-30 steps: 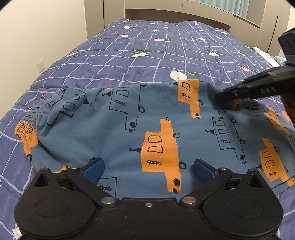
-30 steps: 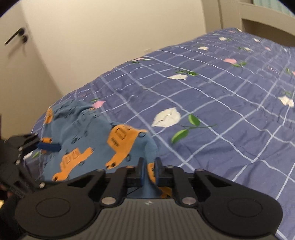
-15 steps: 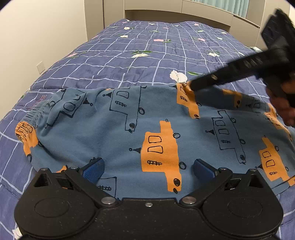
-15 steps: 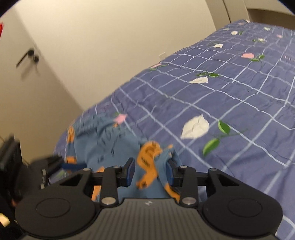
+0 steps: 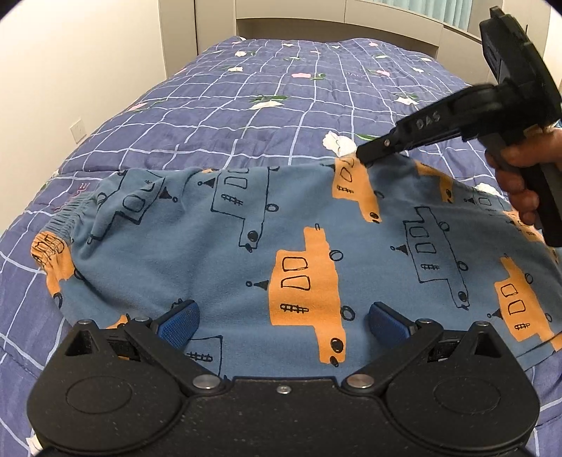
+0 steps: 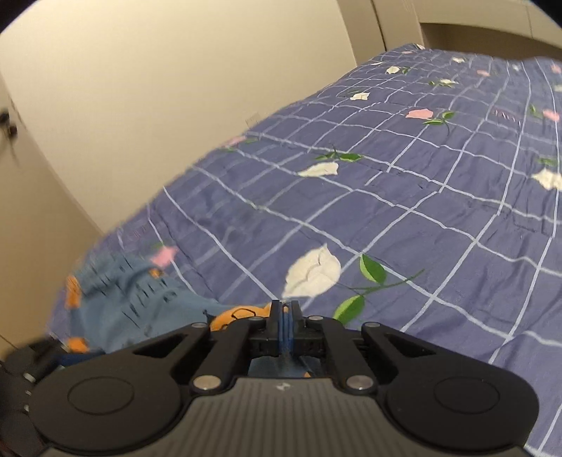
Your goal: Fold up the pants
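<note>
The blue pants (image 5: 267, 246) with orange and outlined truck prints lie spread across the bed, waistband at the left. My left gripper (image 5: 282, 321) is open, its blue pads just above the pants' near edge. My right gripper (image 5: 363, 158) is at the pants' far edge; in its own view (image 6: 285, 309) the jaws are shut, and blue cloth (image 6: 288, 364) shows between the fingers below the tips. The pants show blurred at the lower left of the right wrist view (image 6: 130, 298).
The bed is covered by a purple-blue checked quilt (image 5: 281, 105) with flower prints. A cream wall (image 6: 158, 88) runs along the bed's left side. A headboard (image 5: 333, 21) stands at the far end.
My right gripper opened, moved left along the pants' far edge, and has shut again there. My left gripper has stayed open in place.
</note>
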### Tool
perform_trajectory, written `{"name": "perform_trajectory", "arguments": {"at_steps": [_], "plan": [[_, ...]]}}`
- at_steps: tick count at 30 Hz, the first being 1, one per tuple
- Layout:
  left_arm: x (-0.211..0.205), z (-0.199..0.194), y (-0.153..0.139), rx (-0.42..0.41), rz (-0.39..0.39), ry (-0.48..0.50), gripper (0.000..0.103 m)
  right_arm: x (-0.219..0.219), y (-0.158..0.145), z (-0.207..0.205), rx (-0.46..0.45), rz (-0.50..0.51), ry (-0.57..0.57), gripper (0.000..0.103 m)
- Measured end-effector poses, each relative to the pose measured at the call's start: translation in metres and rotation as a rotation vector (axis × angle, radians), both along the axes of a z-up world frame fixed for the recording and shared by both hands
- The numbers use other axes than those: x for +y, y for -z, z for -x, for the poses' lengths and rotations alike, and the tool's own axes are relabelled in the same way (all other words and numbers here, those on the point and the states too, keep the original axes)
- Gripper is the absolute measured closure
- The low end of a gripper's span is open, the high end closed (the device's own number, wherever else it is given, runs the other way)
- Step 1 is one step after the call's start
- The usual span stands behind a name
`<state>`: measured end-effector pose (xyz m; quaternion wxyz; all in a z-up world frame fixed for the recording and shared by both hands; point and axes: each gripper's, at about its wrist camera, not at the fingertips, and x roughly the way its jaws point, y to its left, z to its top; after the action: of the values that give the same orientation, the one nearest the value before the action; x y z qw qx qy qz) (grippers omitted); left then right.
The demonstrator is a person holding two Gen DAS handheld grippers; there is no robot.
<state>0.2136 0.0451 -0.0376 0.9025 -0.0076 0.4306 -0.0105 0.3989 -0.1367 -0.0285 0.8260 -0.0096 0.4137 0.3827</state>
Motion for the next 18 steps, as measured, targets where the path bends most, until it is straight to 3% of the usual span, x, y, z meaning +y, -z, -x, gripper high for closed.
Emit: {"name": "perform_trajectory", "arguments": {"at_steps": [1, 4, 6, 10, 12, 14, 18], "plan": [[0.0, -0.001, -0.001, 0.006, 0.001, -0.005, 0.001, 0.002, 0.002, 0.001, -0.008, 0.012, 0.001, 0.098], [0.0, -0.005, -0.006, 0.027, 0.014, -0.022, 0.001, 0.002, 0.0, 0.009, -0.038, 0.022, 0.017, 0.084], [0.0, -0.007, -0.009, 0.038, 0.028, -0.038, 0.001, -0.006, -0.006, 0.018, -0.065, 0.022, 0.032, 0.053], [-0.005, -0.006, -0.019, 0.043, 0.06, -0.051, 0.001, -0.031, -0.023, 0.047, -0.145, 0.048, 0.085, 0.037], [-0.012, -0.005, -0.024, 0.038, 0.059, -0.042, 0.001, -0.048, -0.03, 0.065, -0.184, 0.07, 0.136, 0.016], [-0.023, -0.002, -0.03, 0.025, 0.05, -0.024, 0.001, -0.066, -0.036, 0.086, -0.217, 0.093, 0.194, 0.004], [-0.051, 0.001, -0.043, 0.005, 0.039, 0.026, 0.001, -0.102, -0.045, 0.128, -0.255, 0.176, 0.317, 0.0]]}}
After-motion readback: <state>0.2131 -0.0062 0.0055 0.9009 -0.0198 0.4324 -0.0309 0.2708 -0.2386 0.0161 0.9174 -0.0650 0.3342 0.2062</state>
